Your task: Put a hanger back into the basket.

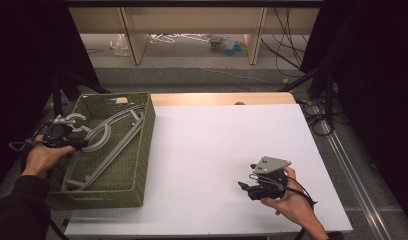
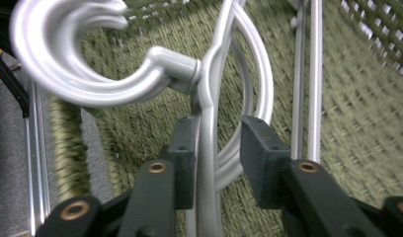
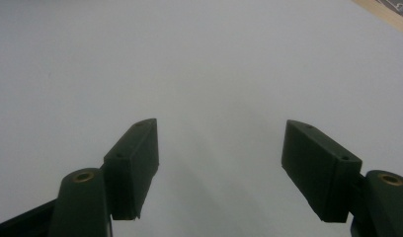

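Note:
A grey plastic hanger [image 2: 208,148] lies over others in the green woven basket [image 1: 149,131] at the table's left. Its big hook [image 2: 66,74] curls up near the basket's left rim. My left gripper [image 2: 218,136] reaches into the basket with the hanger's neck between its jaws; the left pad [image 2: 187,148] sits against the neck and the right pad [image 2: 261,153] stands off it, so the gripper is open. In the high view that gripper [image 1: 67,136] is at the basket's left edge. My right gripper [image 1: 246,188] rests low over the white table [image 1: 217,145], open with nothing in it [image 3: 219,148].
Several grey hangers [image 1: 109,147] lie stacked lengthwise in the basket. Beyond the table's far wooden edge [image 1: 222,98] are shelf legs, floor clutter and cables. Dark curtains flank both sides.

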A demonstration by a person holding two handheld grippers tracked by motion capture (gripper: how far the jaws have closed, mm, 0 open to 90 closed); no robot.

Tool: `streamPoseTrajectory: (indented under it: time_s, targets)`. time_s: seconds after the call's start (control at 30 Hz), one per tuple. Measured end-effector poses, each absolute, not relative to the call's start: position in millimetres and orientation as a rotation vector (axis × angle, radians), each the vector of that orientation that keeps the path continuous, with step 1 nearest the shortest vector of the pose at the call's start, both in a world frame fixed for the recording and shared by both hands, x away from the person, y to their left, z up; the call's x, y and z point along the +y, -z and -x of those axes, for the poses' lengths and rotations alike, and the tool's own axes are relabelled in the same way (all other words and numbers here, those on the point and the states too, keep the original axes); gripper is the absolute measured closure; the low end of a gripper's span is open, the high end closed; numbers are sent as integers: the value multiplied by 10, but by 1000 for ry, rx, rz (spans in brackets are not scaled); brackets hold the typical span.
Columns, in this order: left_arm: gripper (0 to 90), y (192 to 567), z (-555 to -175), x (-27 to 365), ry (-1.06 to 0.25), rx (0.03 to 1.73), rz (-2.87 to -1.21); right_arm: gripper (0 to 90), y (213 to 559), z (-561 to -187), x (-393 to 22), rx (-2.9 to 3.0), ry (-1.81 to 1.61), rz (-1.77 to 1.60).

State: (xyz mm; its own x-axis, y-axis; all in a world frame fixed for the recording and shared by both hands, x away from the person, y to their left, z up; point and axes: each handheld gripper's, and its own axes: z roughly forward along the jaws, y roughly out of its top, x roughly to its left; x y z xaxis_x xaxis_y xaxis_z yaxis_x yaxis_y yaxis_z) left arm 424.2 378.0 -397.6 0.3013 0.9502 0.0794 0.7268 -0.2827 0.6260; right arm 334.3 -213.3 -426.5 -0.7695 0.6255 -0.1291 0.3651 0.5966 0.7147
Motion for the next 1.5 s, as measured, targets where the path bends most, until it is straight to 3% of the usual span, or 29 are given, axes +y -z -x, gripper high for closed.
streamPoseTrajectory:
  time_s: [0.3, 0.43, 0.5, 0.83, 1.13, 1.5]
  targets:
    - [428, 3763, -3945, 3591, -699, 1385, -2022, 311, 4257, -3341, -2136, 2441, -987, -811]
    - [378, 3664, -3819, 3545, -669, 1337, -1984, 311, 4255, -3338, -2130, 2435, -988, -811]
    - [355, 3610, -3706, 3415, -665, 1303, -1867, 310, 4257, -3329, -2119, 2432, -991, -812]
    - [313, 3596, -3422, 2871, -600, 1127, -1755, 307, 4264, -3297, -2106, 2417, -1019, -825]
    - [292, 3648, -3324, 2611, -577, 1065, -1711, 300, 4266, -3287, -2101, 2401, -1054, -820]
    - [291, 3785, -3163, 2103, -522, 951, -1780, 278, 4274, -3259, -2062, 2397, -1090, -838]
